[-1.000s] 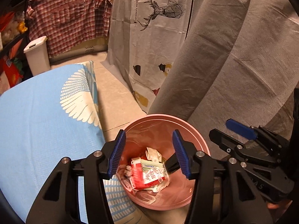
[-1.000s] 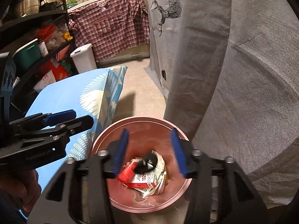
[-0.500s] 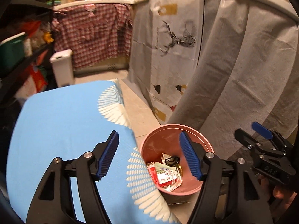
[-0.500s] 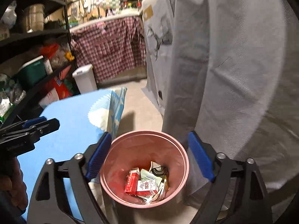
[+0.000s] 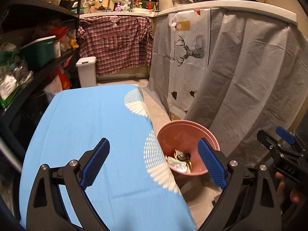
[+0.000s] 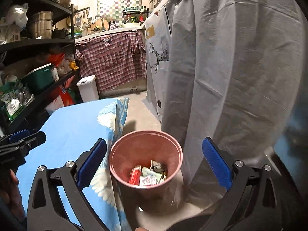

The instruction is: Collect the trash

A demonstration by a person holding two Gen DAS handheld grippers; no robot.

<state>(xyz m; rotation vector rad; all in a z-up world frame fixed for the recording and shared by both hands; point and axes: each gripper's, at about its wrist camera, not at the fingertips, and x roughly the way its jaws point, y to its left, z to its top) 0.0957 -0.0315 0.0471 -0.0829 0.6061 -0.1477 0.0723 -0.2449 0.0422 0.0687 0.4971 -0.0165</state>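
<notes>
Both grippers have pulled up and back from the pink bin (image 6: 146,154), which now sits smaller and lower in view. The left gripper (image 5: 154,163) and right gripper (image 6: 154,163) are opening, nothing between their jaws. Wrappers (image 6: 146,176) lie inside the bin beside the table (image 5: 92,127). Sweep the table for leftovers before reaching again.

Two handheld grippers, the left gripper (image 5: 154,165) and the right gripper (image 6: 154,165), share one build: matte black triangular cut-out arms joined by round silver screws, ribbed blue pads (image 5: 95,163) on each fingertip, and white lettering on the right gripper's black body.
</notes>
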